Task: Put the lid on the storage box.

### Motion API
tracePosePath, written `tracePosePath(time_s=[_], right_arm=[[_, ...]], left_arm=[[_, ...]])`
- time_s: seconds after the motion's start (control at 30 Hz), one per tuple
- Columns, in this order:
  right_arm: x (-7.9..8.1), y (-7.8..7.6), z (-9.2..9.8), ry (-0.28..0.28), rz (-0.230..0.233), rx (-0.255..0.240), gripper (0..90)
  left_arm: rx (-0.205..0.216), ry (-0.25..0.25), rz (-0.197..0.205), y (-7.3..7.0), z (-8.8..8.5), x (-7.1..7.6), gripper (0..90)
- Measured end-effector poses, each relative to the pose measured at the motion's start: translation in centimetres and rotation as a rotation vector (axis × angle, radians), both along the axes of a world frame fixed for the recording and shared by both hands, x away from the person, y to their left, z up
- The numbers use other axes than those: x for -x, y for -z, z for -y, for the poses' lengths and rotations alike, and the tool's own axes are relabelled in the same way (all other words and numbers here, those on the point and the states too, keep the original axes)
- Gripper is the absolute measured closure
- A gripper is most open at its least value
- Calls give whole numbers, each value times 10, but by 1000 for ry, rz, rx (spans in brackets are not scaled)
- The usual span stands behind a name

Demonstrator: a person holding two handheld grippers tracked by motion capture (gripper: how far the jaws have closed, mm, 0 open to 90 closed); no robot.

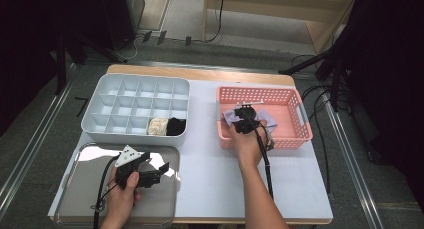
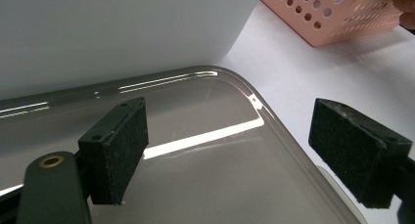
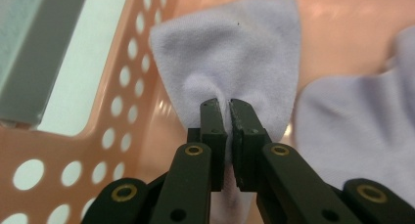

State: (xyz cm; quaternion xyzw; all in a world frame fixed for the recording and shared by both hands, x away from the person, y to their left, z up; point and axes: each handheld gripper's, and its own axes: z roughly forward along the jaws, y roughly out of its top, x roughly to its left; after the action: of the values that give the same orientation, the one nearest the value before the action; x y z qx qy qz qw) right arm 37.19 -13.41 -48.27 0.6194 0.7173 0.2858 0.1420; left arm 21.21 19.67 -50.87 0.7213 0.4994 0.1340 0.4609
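I found the surface (image 1: pixel 210 164) carrying three containers: a white divided organiser (image 1: pixel 135 109) at far left, a steel tray (image 1: pixel 75 189) near left, and a pink basket (image 1: pixel 295 119) at right. Two organiser cells already held rolled items, one cream, one black. The lavender sock (image 3: pixel 230 62) lay inside the pink basket, at its left wall, with a second lavender piece (image 3: pixel 362 131) beside it. My right tongs (image 3: pixel 229 136) were clenched on a pinched fold of that sock. My left tongs (image 2: pixel 230 150) hung released over the steel tray, gripping nothing. I judged the pick-up step in hand; the next move called for lifting the sock clear of the basket wall without snagging.
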Motion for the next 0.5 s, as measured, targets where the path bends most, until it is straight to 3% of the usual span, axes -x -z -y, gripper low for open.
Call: tracePosePath(time_s=[0.13, 0.3, 0.4, 0.5], right_arm=[[11, 3, 16, 31, 144, -70, 855], [24, 0, 28, 13, 347, -123, 854], [30, -2, 34, 18, 406, -123, 853], [34, -6, 41, 54, 434, -103, 853]], left_arm=[[-5, -3, 2, 0, 1, 0, 157], [-10, -3, -1, 0, 1, 0, 157], [-9, -4, -1, 0, 1, 0, 157], [-5, -3, 0, 0, 0, 0, 157]])
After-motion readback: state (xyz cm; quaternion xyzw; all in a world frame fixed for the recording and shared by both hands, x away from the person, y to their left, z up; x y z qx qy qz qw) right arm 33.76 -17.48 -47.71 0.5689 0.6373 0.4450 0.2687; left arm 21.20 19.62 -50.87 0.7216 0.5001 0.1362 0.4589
